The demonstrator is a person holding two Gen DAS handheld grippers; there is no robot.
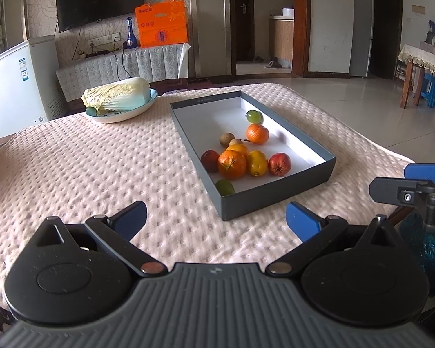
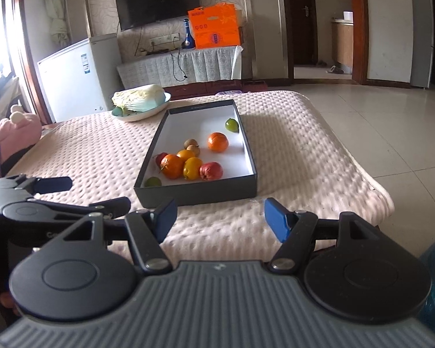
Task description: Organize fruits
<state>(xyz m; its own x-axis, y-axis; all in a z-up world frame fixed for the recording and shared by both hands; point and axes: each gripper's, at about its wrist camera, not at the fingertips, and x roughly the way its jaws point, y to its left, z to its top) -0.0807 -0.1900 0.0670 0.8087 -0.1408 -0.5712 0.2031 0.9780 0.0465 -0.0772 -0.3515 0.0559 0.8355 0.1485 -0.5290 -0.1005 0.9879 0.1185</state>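
On the table, box (image 2: 200, 192) lies lengthwise away.

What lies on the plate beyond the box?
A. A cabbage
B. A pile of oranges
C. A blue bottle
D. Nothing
A: a pale leafy cabbage lies on its side on the plate, while the oranges sit in the box.
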